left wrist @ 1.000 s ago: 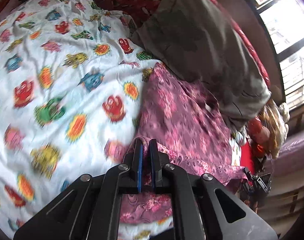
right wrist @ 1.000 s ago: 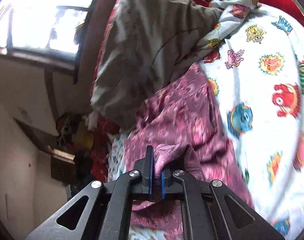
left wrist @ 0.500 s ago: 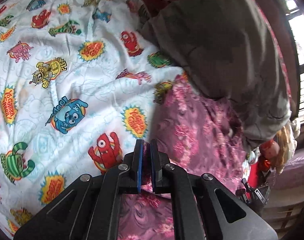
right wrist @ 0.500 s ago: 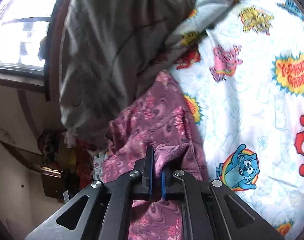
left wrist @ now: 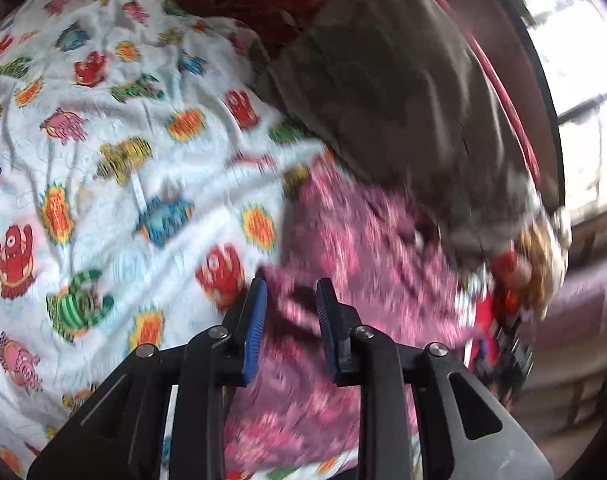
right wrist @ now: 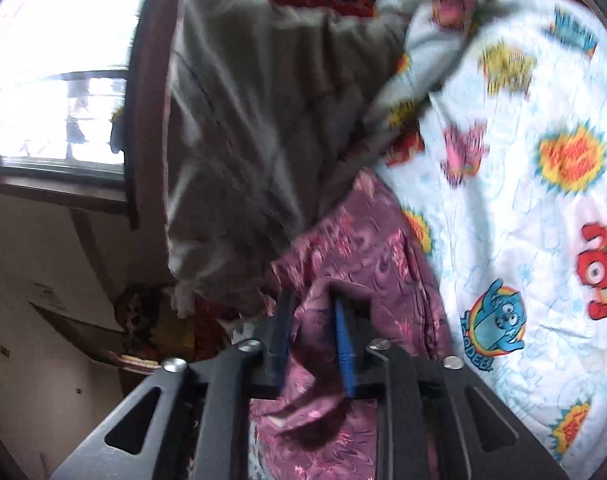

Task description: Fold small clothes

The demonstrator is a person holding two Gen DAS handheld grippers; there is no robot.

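We had the pink patterned garment [left wrist: 355,240] lying bunched on the bed, at the edge of the cartoon-print sheet [left wrist: 103,160] and beside the grey pillow [left wrist: 383,92]. Our left tool [left wrist: 291,296] stood parted, its pads astride a ridge of the cloth without pinching it. Our right tool [right wrist: 311,312] was likewise parted, with a fold loose between the pads. We judged one fold laid; smoothing and further folds remained.

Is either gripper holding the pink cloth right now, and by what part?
No. Both the left gripper and the right gripper stand open, with folds of the pink cloth lying loose between their fingers.
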